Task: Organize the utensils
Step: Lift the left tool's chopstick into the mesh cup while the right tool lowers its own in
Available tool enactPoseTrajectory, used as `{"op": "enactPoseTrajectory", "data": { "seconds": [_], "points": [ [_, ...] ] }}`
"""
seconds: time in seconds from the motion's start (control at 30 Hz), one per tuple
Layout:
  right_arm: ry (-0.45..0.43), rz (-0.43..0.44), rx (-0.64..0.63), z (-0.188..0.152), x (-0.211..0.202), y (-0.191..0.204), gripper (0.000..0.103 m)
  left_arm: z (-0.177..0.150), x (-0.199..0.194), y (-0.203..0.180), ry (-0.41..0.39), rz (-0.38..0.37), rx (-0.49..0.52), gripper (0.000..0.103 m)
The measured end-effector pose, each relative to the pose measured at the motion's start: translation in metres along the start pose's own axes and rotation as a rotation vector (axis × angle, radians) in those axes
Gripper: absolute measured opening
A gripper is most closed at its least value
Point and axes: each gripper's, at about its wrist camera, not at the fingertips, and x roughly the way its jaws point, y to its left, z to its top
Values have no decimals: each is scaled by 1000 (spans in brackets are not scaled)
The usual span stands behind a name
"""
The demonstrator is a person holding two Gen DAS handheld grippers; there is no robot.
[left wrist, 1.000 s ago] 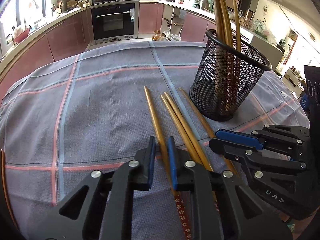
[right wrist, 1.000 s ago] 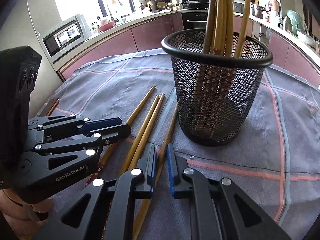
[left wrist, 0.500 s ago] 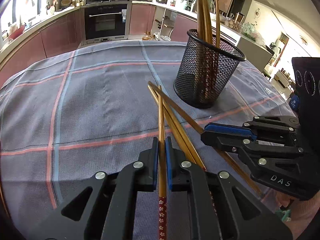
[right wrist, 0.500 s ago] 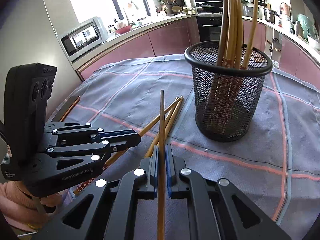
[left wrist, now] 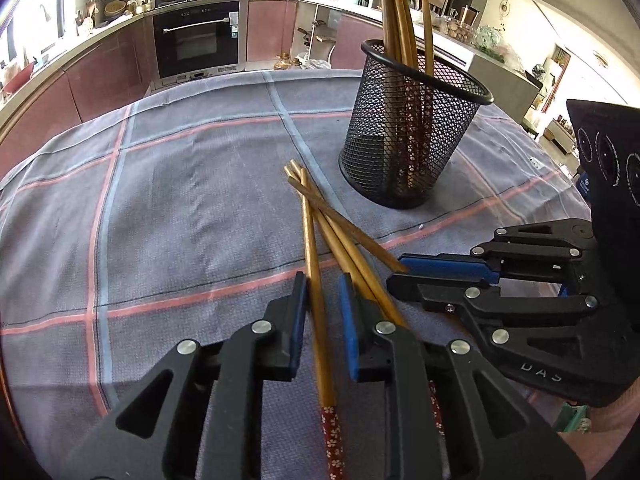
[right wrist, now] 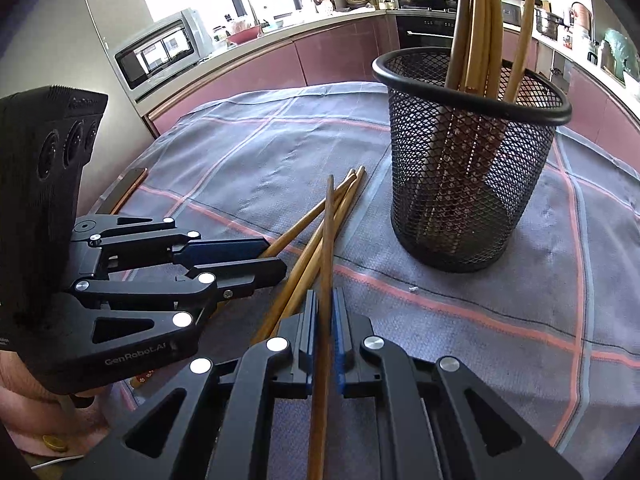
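A black mesh holder (left wrist: 408, 136) (right wrist: 468, 168) stands on the checked cloth with several wooden chopsticks upright in it. Loose chopsticks (left wrist: 340, 236) (right wrist: 308, 220) lie crossed on the cloth in front of it. My left gripper (left wrist: 323, 312) is open; one chopstick with a red flowered end (left wrist: 316, 312) lies between its jaws, touching the left pad. My right gripper (right wrist: 325, 320) is shut on a chopstick (right wrist: 328, 240) that points forward, its tip raised over the loose pile. Each gripper shows in the other's view: the right one (left wrist: 404, 272), the left one (right wrist: 276, 256).
The grey cloth with pink and blue lines (left wrist: 180, 200) covers the table. A table edge strip (right wrist: 128, 188) shows at the left. Kitchen counters, an oven (left wrist: 196, 44) and a microwave (right wrist: 160, 52) stand behind.
My left gripper has opened and its chopstick now lies loose between the jaws, lower on the cloth. My right gripper stays shut on its chopstick and has moved closer to the holder.
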Motion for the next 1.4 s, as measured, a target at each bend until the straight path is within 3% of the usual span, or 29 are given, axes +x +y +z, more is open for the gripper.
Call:
{"op": "enactPoseTrajectory", "data": {
  "seconds": [0.07, 0.13, 0.43, 1.03, 1.4],
  "points": [
    [-6, 1, 2, 0, -1, 0, 7, 2, 1, 0, -1, 6, 0, 17],
    [-14, 9, 9, -1, -3, -2, 6, 3, 2, -1, -2, 19, -4, 8],
    [-97, 24, 4, 0, -31, -2, 6, 2, -16, 0, -41, -16, -35, 8],
    [-302, 60, 33, 5, -108, -15, 6, 27, -107, -6, -227, -207, -32, 7],
    [-391, 57, 23, 21, -133, -20, 6, 47, -138, -7, -329, -243, -30, 7]
  ]
}}
